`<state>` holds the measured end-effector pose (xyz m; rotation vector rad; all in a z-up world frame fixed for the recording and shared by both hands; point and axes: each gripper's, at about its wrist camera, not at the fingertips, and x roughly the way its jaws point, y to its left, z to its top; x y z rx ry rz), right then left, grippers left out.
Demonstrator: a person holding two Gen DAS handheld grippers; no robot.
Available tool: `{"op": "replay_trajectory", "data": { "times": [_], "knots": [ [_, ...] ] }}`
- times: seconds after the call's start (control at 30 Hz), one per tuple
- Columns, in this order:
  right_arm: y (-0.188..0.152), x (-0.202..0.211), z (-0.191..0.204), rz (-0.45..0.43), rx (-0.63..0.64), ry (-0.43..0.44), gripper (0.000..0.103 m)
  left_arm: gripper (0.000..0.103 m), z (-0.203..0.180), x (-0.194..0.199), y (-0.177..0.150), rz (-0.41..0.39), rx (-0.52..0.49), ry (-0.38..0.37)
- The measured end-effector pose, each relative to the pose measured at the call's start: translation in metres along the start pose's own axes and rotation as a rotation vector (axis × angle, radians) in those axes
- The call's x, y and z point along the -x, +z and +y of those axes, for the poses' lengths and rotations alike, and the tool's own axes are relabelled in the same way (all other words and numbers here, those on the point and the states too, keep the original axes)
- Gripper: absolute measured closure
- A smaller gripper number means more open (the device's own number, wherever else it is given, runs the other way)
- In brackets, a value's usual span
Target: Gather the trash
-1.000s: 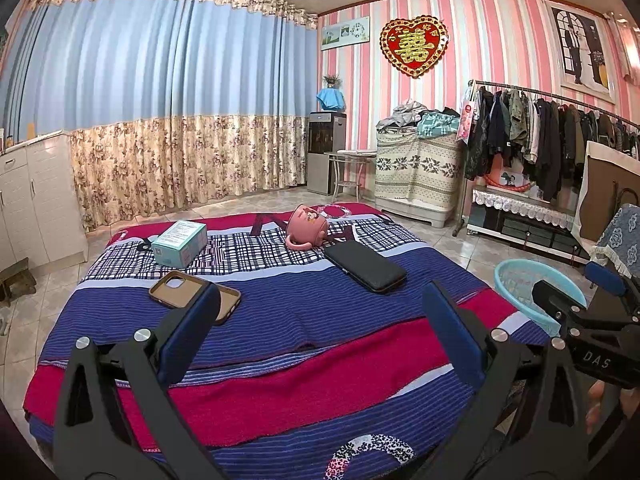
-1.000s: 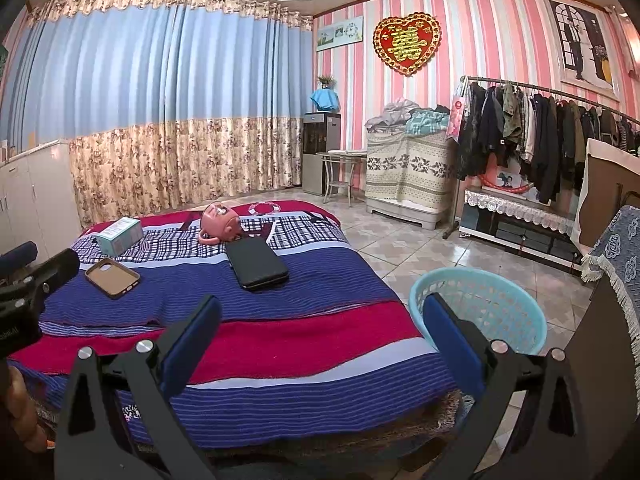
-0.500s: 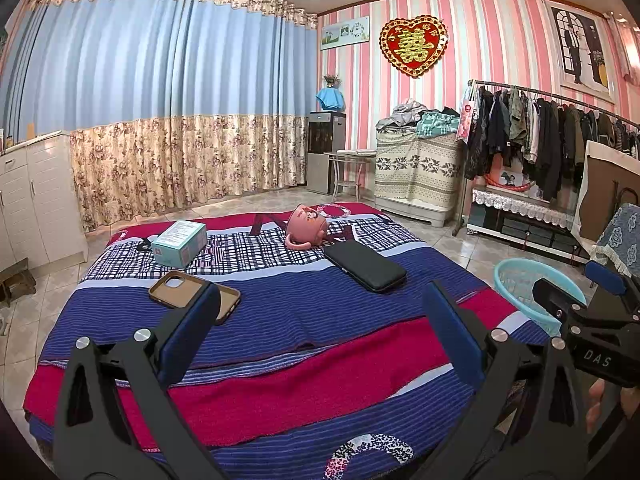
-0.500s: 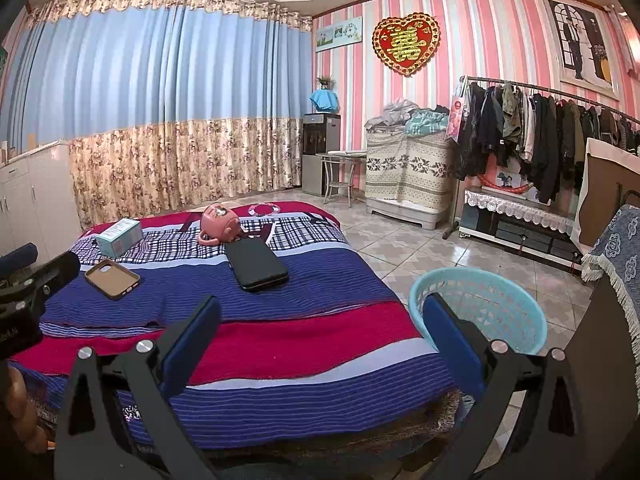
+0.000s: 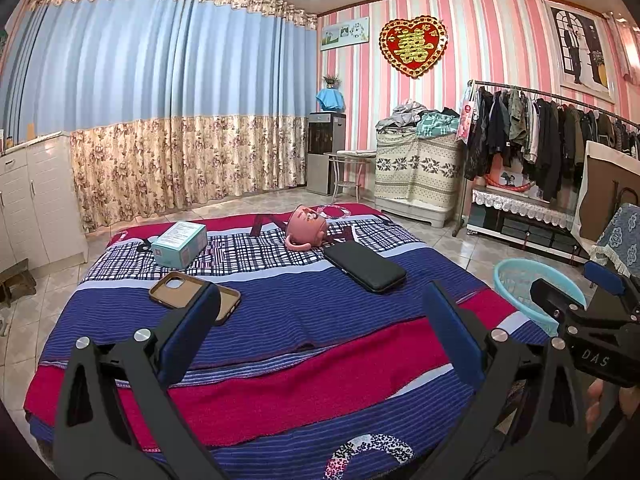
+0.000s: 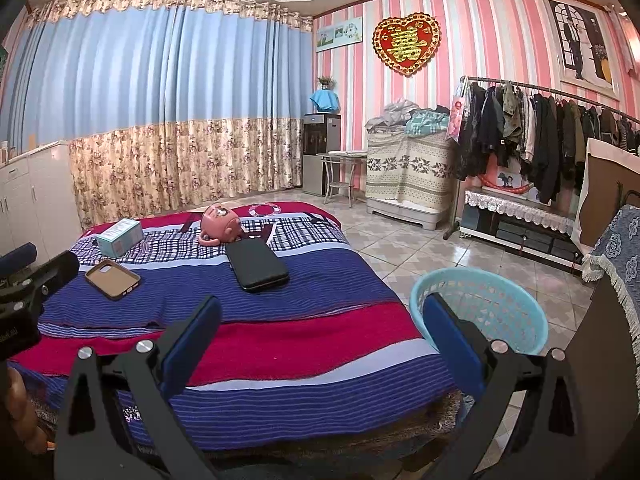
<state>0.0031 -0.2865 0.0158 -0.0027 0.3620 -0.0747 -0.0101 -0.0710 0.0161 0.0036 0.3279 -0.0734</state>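
On a bed with a striped blue and red blanket [image 5: 320, 312] lie a teal box [image 5: 180, 244], a brown phone case [image 5: 194, 297], a black flat case [image 5: 364, 266] and a pink mug [image 5: 306, 227] on its side. In the right wrist view the same items show: box [image 6: 120, 237], phone case [image 6: 113, 279], black case [image 6: 256, 265], mug [image 6: 220, 224]. A light blue basket [image 6: 484, 312] stands on the floor right of the bed. My left gripper [image 5: 320, 328] is open above the near blanket. My right gripper [image 6: 320, 332] is open over the bed's near right corner, holding nothing.
A clothes rack [image 5: 552, 136] and a low shelf [image 6: 520, 220] line the right wall. A covered cabinet [image 5: 416, 172], a small table [image 5: 348, 168] and a water dispenser [image 5: 322, 152] stand at the back. White cupboards [image 5: 32, 200] are at left. Tiled floor [image 6: 400, 248] lies between.
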Motion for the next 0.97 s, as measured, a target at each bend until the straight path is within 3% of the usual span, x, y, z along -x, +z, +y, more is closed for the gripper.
{"op": "replay_trajectory", "data": {
  "times": [0.97],
  "knots": [
    [0.002, -0.004, 0.01, -0.002, 0.0, 0.003, 0.005, 0.005, -0.001, 0.0, 0.005, 0.011, 0.004, -0.006]
  ]
}}
